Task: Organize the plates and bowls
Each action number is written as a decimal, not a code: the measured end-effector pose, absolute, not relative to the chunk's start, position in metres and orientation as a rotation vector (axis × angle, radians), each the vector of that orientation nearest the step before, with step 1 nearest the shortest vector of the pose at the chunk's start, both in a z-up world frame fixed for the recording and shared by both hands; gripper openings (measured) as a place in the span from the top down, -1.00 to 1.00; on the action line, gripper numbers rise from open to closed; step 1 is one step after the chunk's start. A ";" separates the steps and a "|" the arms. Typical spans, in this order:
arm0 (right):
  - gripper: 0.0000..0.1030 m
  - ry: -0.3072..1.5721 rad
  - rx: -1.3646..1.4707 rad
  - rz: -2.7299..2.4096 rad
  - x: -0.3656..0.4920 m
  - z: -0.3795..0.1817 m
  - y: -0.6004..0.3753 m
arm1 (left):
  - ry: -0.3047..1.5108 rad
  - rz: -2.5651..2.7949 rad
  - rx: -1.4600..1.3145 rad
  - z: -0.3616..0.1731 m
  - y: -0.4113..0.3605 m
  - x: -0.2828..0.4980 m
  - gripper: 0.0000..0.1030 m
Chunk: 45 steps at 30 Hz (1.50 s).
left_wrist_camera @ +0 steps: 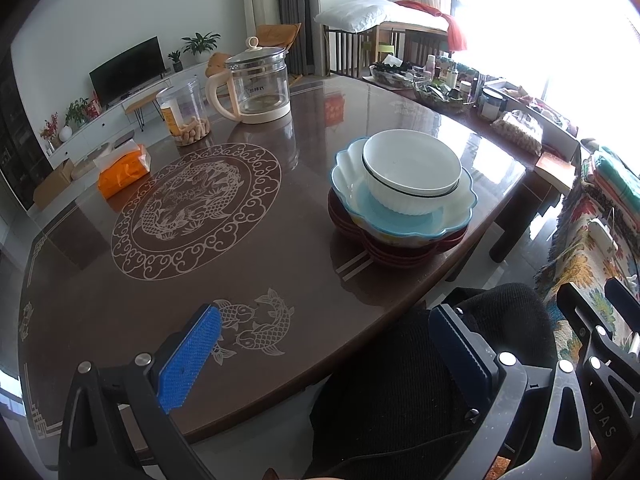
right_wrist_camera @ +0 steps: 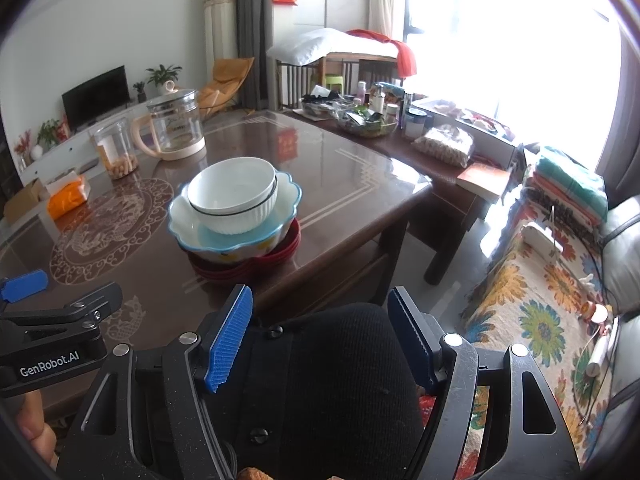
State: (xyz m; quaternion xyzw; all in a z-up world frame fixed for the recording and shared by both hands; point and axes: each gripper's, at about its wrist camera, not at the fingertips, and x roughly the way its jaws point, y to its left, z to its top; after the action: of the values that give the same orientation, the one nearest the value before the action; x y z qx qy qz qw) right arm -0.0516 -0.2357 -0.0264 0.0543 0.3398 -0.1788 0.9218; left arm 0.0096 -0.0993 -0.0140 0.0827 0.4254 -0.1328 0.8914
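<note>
Stacked dishes ahead of both empty claws

The white ribbed ceramic bowl [right_wrist_camera: 233, 200] is seen beyond the wide-spread right claw [right_wrist_camera: 320, 336], up-left; the left claw [left_wrist_camera: 332, 356] is likewise held wide.

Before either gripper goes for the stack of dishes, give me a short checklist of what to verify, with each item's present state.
1. Left gripper open and empty: ok; blue pads wide apart, nothing between them.
2. Right gripper open and empty: ok; only the person's dark clothing shows behind the gap.
3. White bowl seated level in the blue-rimmed scalloped bowl: not ok; it sits tilted.
4. Scalloped bowl resting on the dark red plates: ok.
5. Stack away from the table edge: not ok; it stands near the edge on the person's side.
6. Number of red plates: cannot tell; their rims are mostly hidden.
</note>
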 end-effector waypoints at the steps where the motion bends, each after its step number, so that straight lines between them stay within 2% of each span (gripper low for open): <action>1: -0.44 0.698 0.112 -0.368 -0.052 -0.026 -0.236 | 0.883 -0.276 0.172 -0.014 -0.100 0.010 -0.99; 45: -0.44 0.717 0.130 -0.372 -0.041 -0.039 -0.244 | 0.900 -0.301 0.181 -0.020 -0.108 0.027 -0.99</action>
State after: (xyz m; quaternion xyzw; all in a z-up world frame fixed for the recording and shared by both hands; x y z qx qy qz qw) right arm -0.0406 -0.2436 -0.0387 0.0632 0.3487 -0.1806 0.9175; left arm 0.0274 -0.1085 -0.0205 0.0872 0.4325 -0.1446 0.8857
